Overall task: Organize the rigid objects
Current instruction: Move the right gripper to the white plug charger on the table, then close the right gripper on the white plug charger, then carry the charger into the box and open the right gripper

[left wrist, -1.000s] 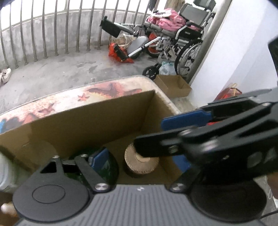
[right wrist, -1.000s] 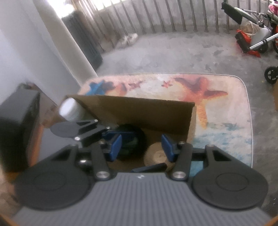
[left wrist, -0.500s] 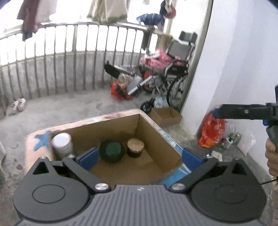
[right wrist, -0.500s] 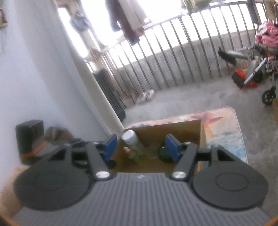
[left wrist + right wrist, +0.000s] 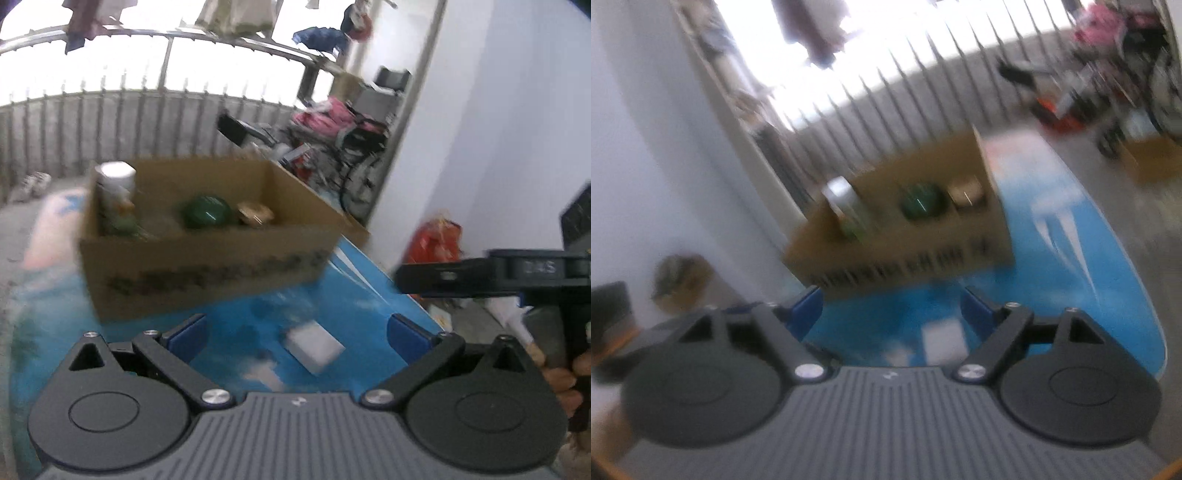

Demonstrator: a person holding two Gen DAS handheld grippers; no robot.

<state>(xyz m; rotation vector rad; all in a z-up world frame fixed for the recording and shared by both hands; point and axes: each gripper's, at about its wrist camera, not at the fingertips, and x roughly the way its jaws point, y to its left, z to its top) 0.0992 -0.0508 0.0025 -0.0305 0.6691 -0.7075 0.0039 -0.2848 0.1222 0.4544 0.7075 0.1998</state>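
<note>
While both views are smeared by motion blur, the cardboard box (image 5: 207, 266) reads clearly enough: it sits open-topped on a blue printed mat (image 5: 351, 295), toward the mat's far end. Inside it stand a tall white-capped canister (image 5: 114, 192) at the left end, a dark green round jar (image 5: 207, 212) near the middle and a tan-lidded jar (image 5: 255, 214) just beside that on the right. On the mat in front of the box lies a small white block (image 5: 314, 345), apart from the box.

The left gripper (image 5: 299, 332) has its blue-padded jaws spread fully wide with nothing held; the white block shows in the gap, lying on the mat and not touched by the pads. The right gripper (image 5: 892, 310) is empty too, its jaws opening, a pale blurred shape on the mat visible between them.

Beyond the mat are a grey concrete floor, a metal railing (image 5: 110, 125), a wheelchair (image 5: 354, 147) piled with pink cloth, and a white wall (image 5: 498, 129).
</note>
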